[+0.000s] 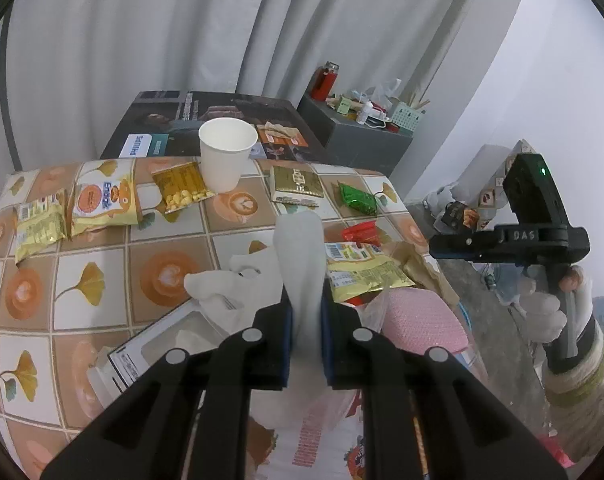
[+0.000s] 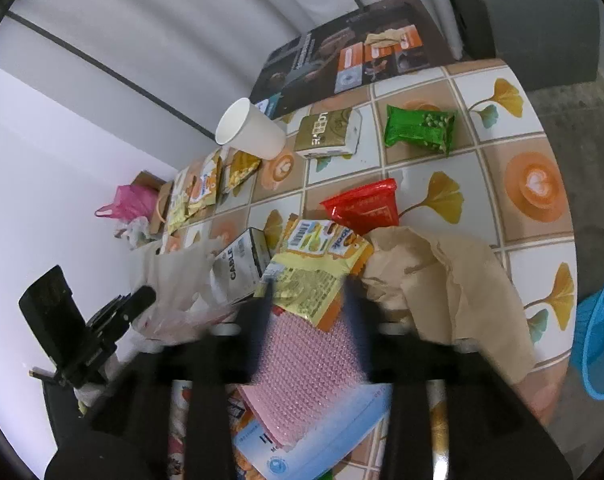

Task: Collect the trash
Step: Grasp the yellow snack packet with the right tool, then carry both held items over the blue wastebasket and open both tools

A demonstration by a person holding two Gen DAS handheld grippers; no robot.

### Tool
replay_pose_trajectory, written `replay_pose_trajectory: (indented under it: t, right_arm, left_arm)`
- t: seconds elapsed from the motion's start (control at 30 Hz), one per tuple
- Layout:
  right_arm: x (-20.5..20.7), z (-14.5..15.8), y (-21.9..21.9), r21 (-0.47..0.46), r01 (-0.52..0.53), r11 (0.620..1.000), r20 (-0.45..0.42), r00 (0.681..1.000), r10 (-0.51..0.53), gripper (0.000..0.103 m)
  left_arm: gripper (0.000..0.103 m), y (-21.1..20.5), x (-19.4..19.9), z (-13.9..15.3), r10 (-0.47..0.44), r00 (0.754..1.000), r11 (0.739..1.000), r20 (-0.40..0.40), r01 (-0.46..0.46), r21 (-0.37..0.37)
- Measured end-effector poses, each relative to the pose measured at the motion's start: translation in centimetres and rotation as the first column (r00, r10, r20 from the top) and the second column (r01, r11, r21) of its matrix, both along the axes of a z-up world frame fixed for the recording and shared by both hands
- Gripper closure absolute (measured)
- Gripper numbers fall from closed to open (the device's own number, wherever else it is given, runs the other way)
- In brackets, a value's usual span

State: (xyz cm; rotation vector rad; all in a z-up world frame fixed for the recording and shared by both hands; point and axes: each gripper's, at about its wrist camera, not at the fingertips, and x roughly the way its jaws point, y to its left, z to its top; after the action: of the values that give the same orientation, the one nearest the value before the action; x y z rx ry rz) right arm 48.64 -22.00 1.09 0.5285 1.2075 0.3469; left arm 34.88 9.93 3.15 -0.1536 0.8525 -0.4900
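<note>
- Left tool (image 1: 307,320): we find it clamped on a fold of the translucent white plastic bag (image 1: 302,248), lifted above the bench (image 1: 82,248) — holding the bag open, we judge.
- Right tool (image 2: 308,300): blurred; jaws stand apart, and we cannot tell whether they touch the yellow snack wrapper (image 2: 314,264) and pink bubble wrap (image 2: 306,360) between them.
- Next move, in our judgement: drop trash into the bag's mouth.
- Still on the bench: red packet (image 2: 362,208), green packet (image 2: 418,128), paper cup (image 2: 254,128).
- In the way: crumpled brown paper (image 2: 442,276), cable box (image 2: 242,268).
</note>
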Motion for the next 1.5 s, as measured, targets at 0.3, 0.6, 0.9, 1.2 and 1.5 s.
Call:
replay_pose_trajectory:
  t: [0.3,0.6,0.9,1.2,1.5]
  right_arm:
    - [3.1,-2.9,2.4,-0.058,-0.035,0.998,-0.21,0.978,0.022,0.052]
    - [4.0,-4.6,4.0,-0.12,-0.075,0.99,-0.331,0.943,0.031,0.072]
    - [3.9,-4.3,3.9,-0.121,-0.063,0.991,-0.317,0.948,0.022,0.092]
    - [3.2,1.2,3.8,-0.098,-0.032,0.995,-0.111,0.994,0.021,0.101]
    - [-1.3,8.8,0.8,-0.048,0.026,0.999,0.074,0.997,-0.022,0.101]
  left_arm:
    - [0.092,-0.6,-0.6,-0.9,-0.007,1.0,1.0,-0.011,0.007,-0.024]
    - [0.092,-0.4,-0.5,-1.3,-0.013,1.0,0.999,-0.013,0.012,-0.05]
    - [0.092,0.5,-0.7,-1.1,0.003,1.0,0.996,0.002,-0.003,-0.087]
    - [0.092,2.8,-1.6,2.2,0.091,0.989,0.99,0.119,-0.077,-0.121]
    - [0.092,3.2,-5.0,8.6,0.129,0.963,0.985,0.235,-0.099,-0.139]
